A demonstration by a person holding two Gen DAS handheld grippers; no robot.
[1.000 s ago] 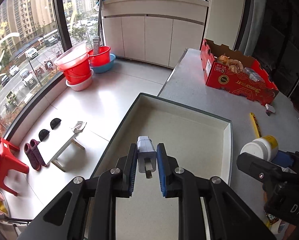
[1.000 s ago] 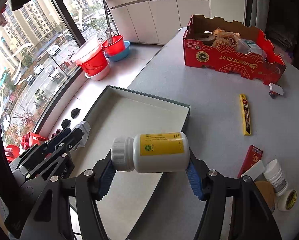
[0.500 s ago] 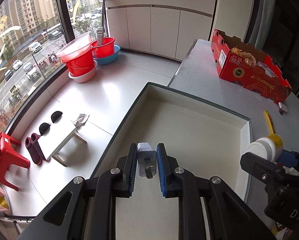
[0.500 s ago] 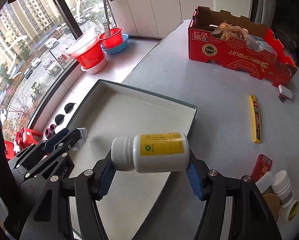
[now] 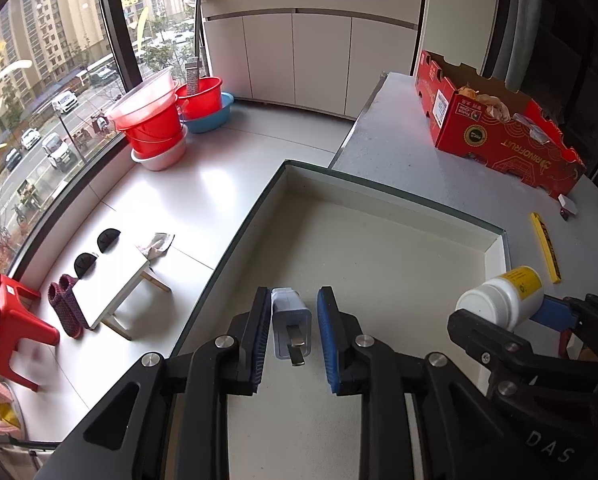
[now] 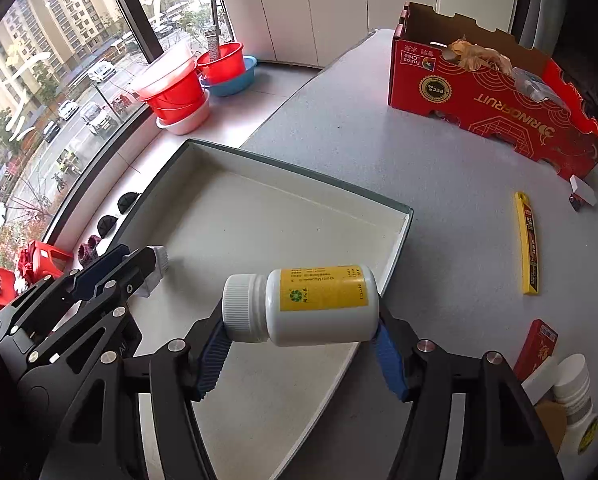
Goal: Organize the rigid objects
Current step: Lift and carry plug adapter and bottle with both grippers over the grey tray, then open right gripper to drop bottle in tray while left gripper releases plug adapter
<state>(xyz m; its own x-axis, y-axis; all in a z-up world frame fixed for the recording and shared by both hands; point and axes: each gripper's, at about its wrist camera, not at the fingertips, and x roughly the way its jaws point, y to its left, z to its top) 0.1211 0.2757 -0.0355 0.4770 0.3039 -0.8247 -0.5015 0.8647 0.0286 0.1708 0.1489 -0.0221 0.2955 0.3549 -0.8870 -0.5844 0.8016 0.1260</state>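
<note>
Left gripper [image 5: 291, 334] parted over the tray [image 5: 495, 248], a gap showing on the right of the white plug adapter [image 5: 290, 326] lying between the fingers. Right gripper [image 6: 301, 346] clamped end to end on a white pill bottle [image 6: 303, 304], sideways above the tray's right edge

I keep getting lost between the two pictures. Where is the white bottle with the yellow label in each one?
Left wrist view: the bottle is at the right edge, lying sideways in the right gripper, beside the tray's right wall.
Right wrist view: the bottle is low in the centre, clamped end to end between the fingers, over the tray's near right edge.
Shared landmark: the red cardboard box at the table's far end.
</note>
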